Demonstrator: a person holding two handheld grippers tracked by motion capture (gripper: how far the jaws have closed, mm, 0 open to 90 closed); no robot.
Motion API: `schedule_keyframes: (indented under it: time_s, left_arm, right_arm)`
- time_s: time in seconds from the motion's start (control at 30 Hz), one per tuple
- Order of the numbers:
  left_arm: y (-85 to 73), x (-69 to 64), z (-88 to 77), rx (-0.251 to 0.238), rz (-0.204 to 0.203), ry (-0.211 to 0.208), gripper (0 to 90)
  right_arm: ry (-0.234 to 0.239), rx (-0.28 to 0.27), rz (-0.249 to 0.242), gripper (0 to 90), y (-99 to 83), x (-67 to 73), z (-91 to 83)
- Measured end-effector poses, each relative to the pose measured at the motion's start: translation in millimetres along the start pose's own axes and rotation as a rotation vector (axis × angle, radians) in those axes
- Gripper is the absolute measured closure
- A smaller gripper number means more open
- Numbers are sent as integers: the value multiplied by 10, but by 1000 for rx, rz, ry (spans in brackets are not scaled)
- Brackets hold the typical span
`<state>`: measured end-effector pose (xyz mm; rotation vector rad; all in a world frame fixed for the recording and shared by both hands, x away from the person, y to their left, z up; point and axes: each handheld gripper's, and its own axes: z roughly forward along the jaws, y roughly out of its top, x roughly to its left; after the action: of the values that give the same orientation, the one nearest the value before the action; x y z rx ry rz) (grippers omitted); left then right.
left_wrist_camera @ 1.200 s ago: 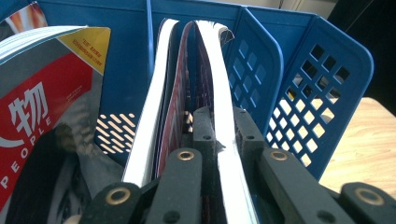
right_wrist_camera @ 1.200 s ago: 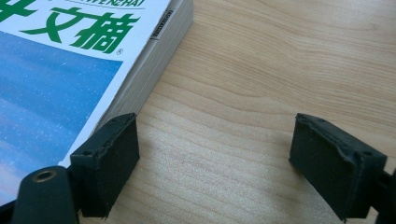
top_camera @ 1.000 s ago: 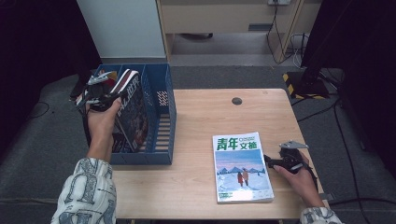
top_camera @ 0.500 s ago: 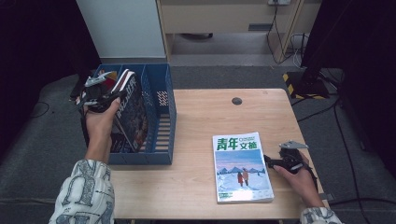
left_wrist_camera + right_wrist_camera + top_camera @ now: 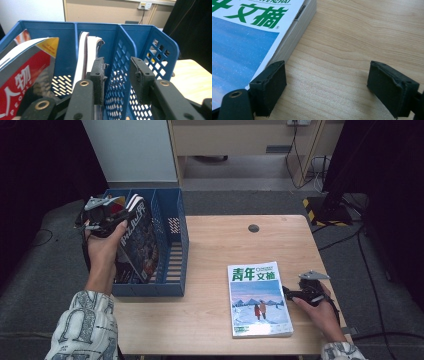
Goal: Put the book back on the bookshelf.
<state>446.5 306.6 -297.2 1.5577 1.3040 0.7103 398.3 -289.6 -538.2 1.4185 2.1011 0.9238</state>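
Against the earlier frames: little shifted. Left gripper [image 5: 117, 215] at the top of the dark magazine [image 5: 137, 240] as before, jaws just been opening, now standing a little apart. In the left gripper view, the magazine's pale page edges [image 5: 87, 53] just beside the left-hand jaw, outside the gap; between the jaws only the perforated divider [image 5: 120, 72] of the blue file rack [image 5: 177, 245] farther off, nothing pressed. Dark magazine standing tilted in the rack's middle compartment, top leaning toward the right divider. A red-covered magazine [image 5: 22, 77] leaning in the compartment to the left of it. Right gripper [image 5: 292, 294] and green-titled magazine [image 5: 259, 297] unchanged in place.

Pose: left forearm in a patterned sleeve [image 5: 87, 327] reaching up from the bottom edge along the rack's left side, left hand [image 5: 102, 252] wrapped round the gripper body, gripper pointed across the rack's top toward the right. Right hand [image 5: 322, 310] resting low on the table [image 5: 220, 245] near its right front corner, gripper level and aimed left at the green-titled magazine's right edge. Right jaws wide, one pad just beside the page edges [image 5: 292, 42], bare wood between the pads, nothing held. Green-titled magazine flat on the table, cover up, near the front edge, well apart from the rack.
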Motion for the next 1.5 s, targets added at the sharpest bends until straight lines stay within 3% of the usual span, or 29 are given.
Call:
schedule_keyframes:
  time_s: [0.2, 0.37, 0.43, 0.63, 0.93, 1.07, 1.17, 1.43, 1.5]
  left_arm:
    - [60, -62, -10, -15, 27, -47, 541]
    - [24, -109, 59, 33, 66, -128, 495]
    - [13, -141, 71, 45, 92, -133, 473]
    - [-6, -193, 88, 65, 96, -201, 405]
    - [-81, -264, 113, 51, 68, -234, 275]
    - [-140, -325, 162, 71, 82, -243, 211]
    - [-189, -390, 184, 74, 114, -226, 195]
    - [-385, -561, 250, 101, 132, -280, 171]
    - [-431, -592, 263, 106, 147, -275, 165]
  right_arm:
    - [-1, 0, -4, 154, 1, -1, 3]
    - [-1, 0, -4, 153, 1, -1, 3]
    - [-1, 1, -3, 154, 1, 0, 3]
    - [0, 1, -5, 153, 2, -2, 4]
    - [-1, 8, 7, 133, 6, -1, 7]
    - [-1, 7, 7, 133, 7, -1, 7]
    - [-1, 9, 3, 133, 6, -3, 6]
    - [-1, 9, 3, 133, 6, -3, 6]
    - [-1, 9, 3, 133, 6, -3, 6]
